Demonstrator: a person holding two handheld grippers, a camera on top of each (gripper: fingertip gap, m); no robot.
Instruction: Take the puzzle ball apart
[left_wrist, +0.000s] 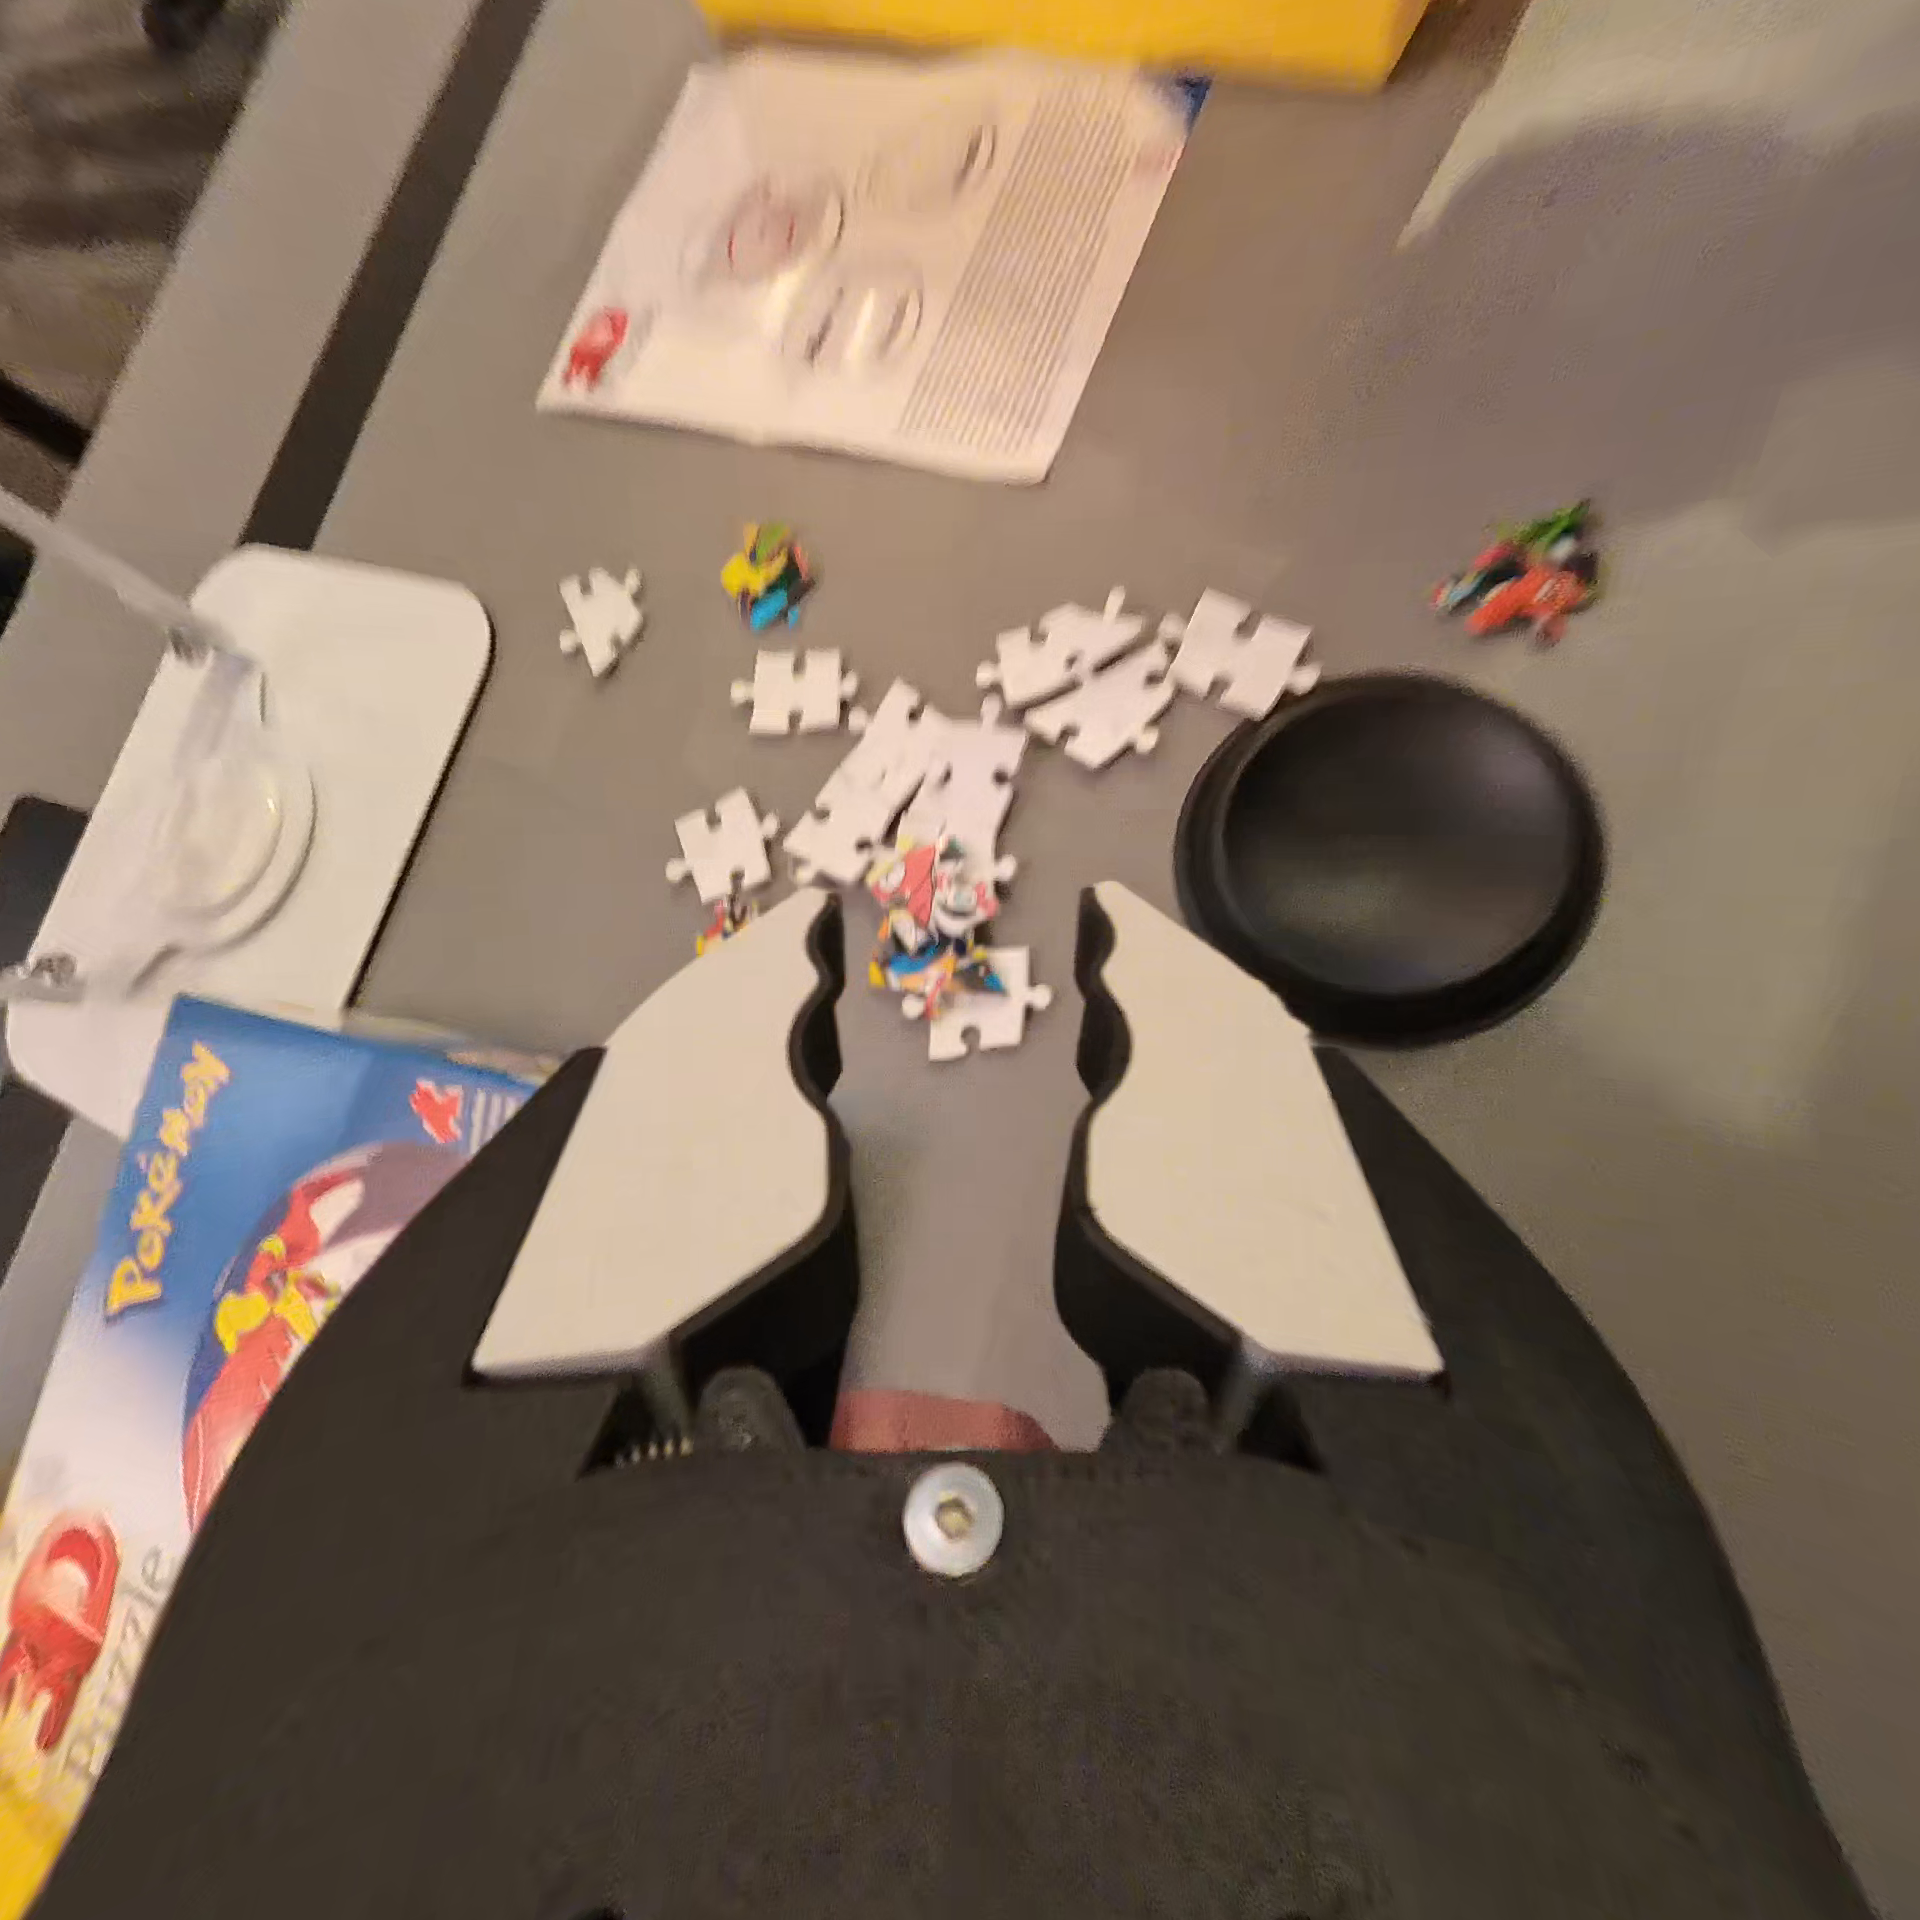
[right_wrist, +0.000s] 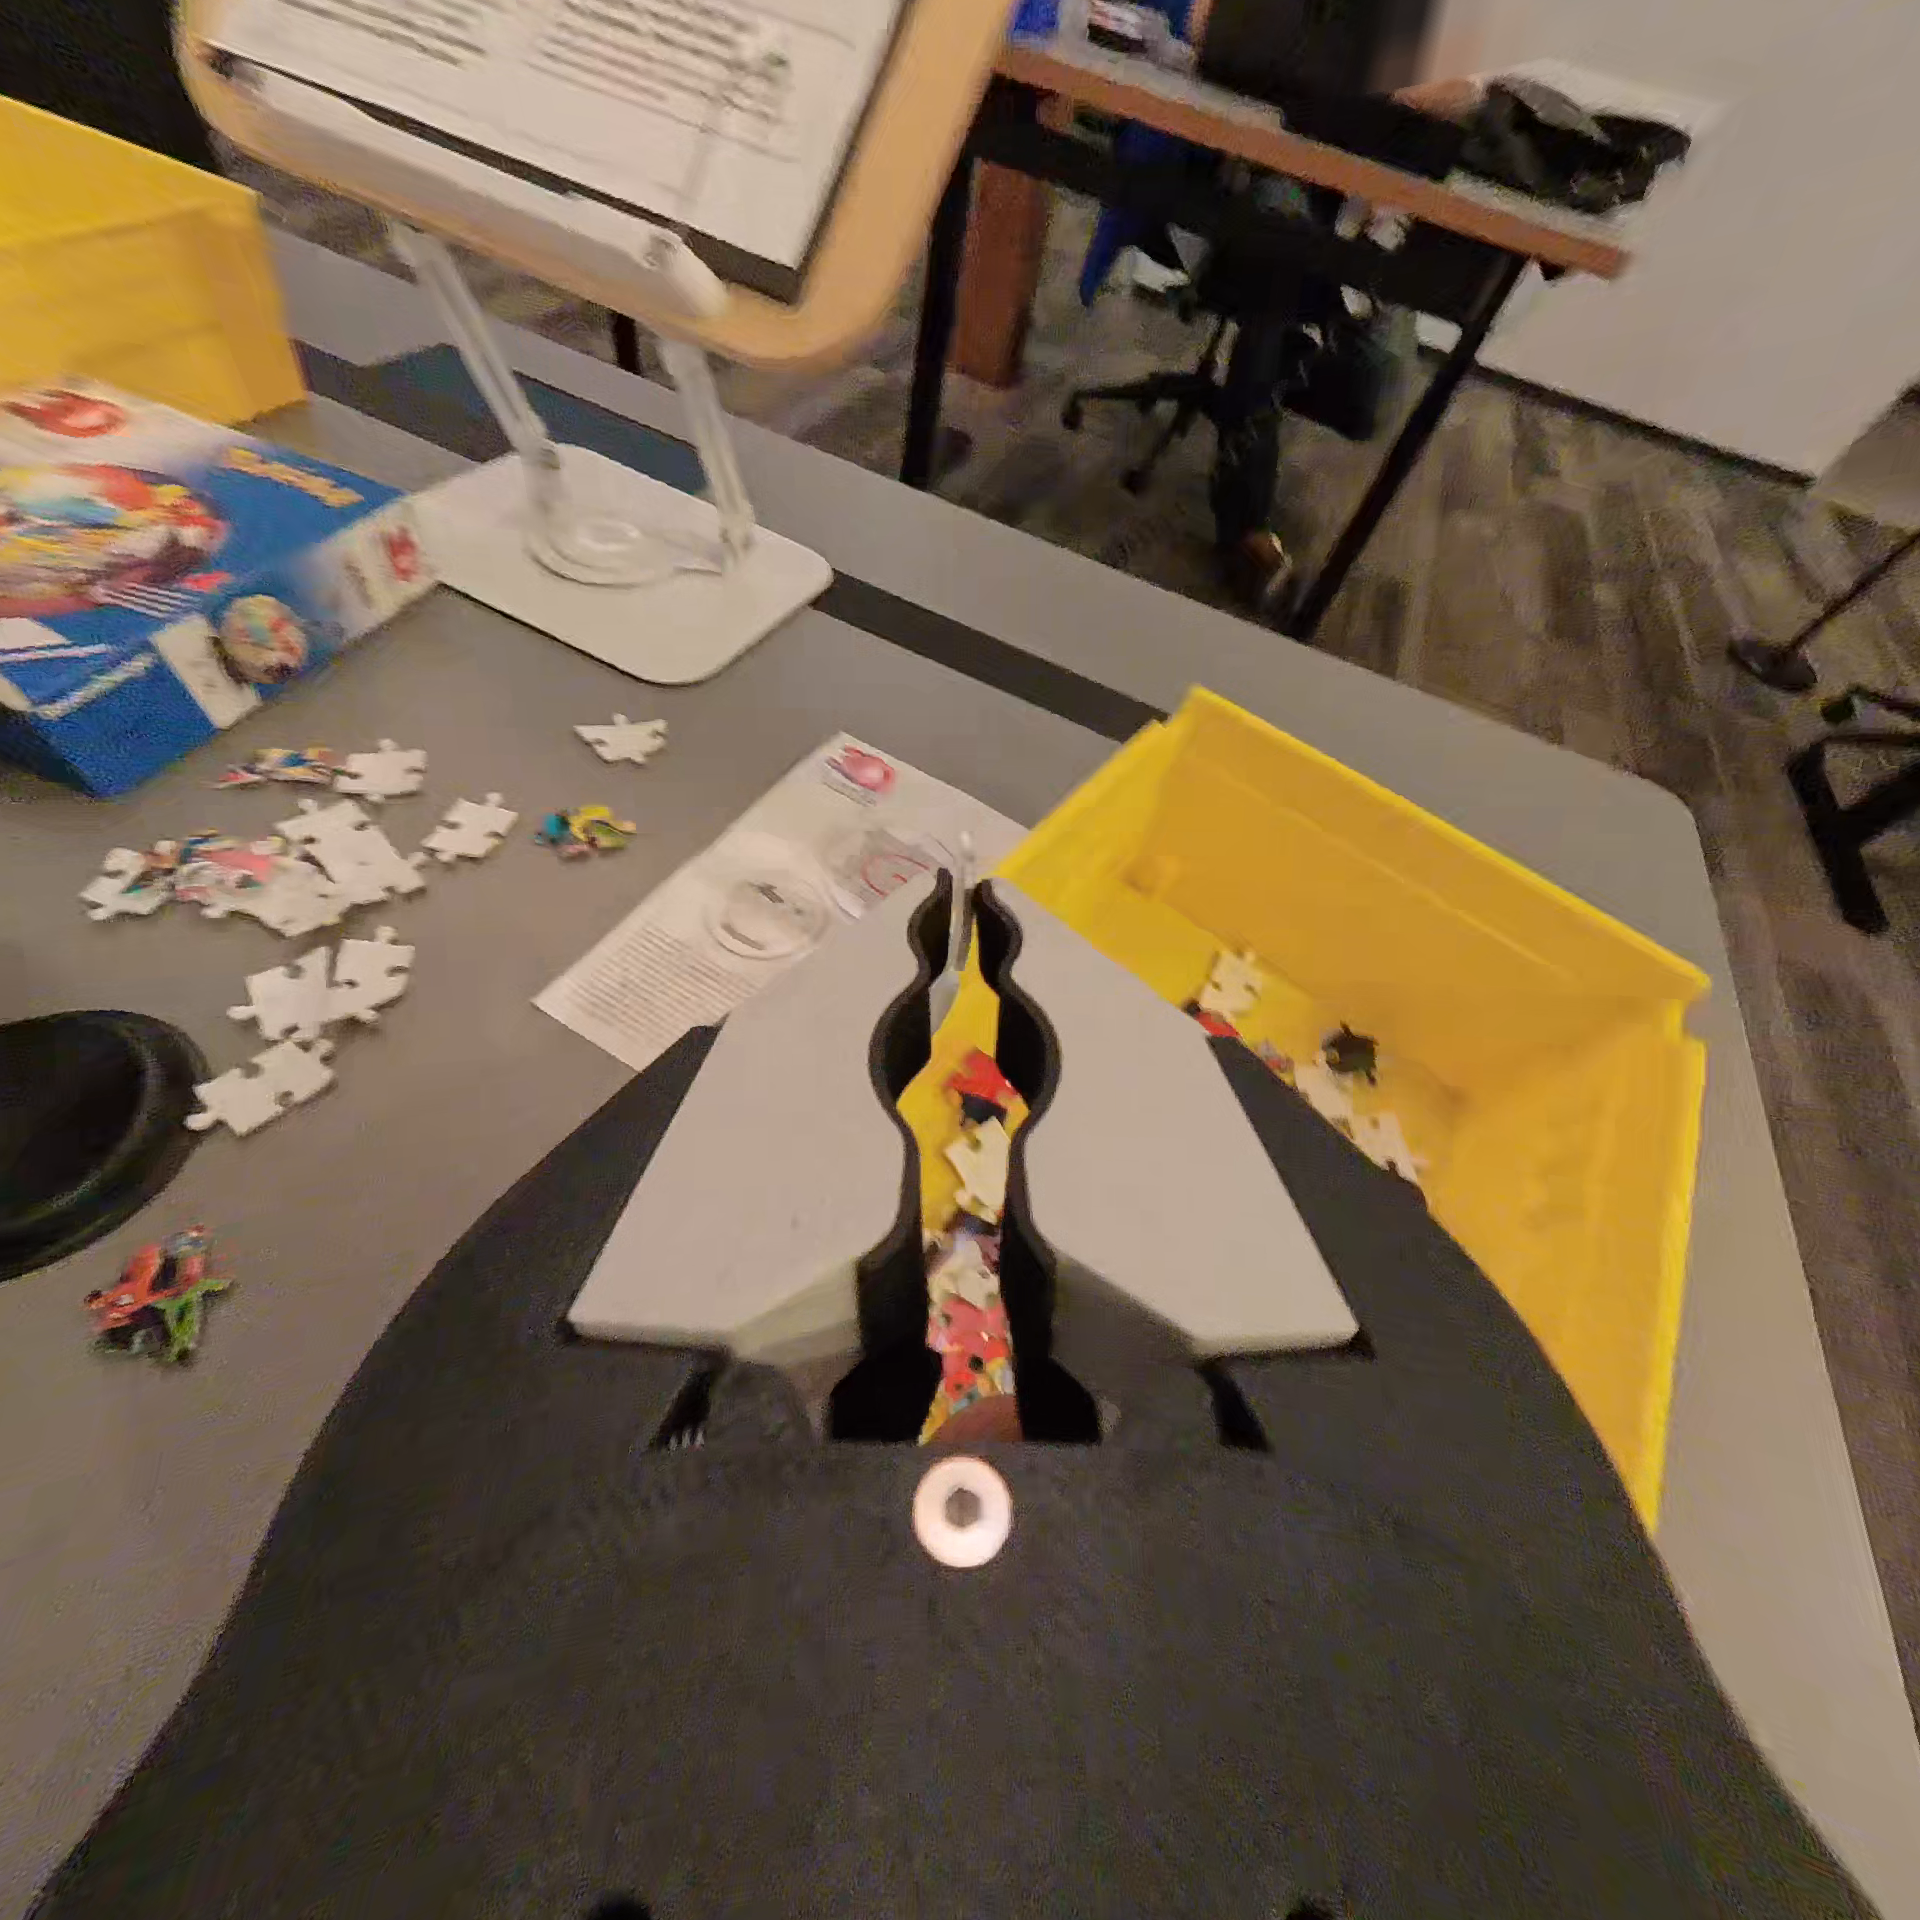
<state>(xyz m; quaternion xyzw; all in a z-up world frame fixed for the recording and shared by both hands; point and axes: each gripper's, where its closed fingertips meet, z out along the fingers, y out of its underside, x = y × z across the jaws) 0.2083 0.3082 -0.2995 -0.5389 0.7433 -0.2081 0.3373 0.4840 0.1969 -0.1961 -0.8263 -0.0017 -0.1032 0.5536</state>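
Puzzle ball: no assembled sphere visible in either view. What remains of it is a loose scatter of curved jigsaw pieces (left_wrist: 935, 748), most lying white side up, a few showing coloured print, spread on the grey tabletop (left_wrist: 1662, 1195). Two small coloured clumps sit apart from the main heap: one yellow-and-blue (left_wrist: 767, 578), one red-and-green (left_wrist: 1517, 578); whether these are still-joined pieces I cannot tell through the blur.

Left gripper (left_wrist: 951, 914): jaws stand well apart, nothing between them. It hangs just above the near edge of the heap, over a coloured cluster (left_wrist: 935, 935) that may be several pieces still locked together.

Right gripper (right_wrist: 961, 914): jaws nearly closed at the tips, pinching a thin pale sliver (right_wrist: 964, 914), most likely a single puzzle piece seen edge-on. It is over the near corner of the yellow plastic bin (right_wrist: 1558, 914), which already holds a layer of loose pieces.

Also on the table: round black dish-shaped stand (left_wrist: 1392, 852), empty, beside the heap; white printed instruction sheet (left_wrist: 883, 270); blue cardboard puzzle box (right_wrist: 177, 582); a clear-legged document holder on a white base (right_wrist: 644, 582).

Judgement: disassembly looks essentially done. Left over: check the coloured clusters for joins, and move the table pieces to the bin if that is wanted.
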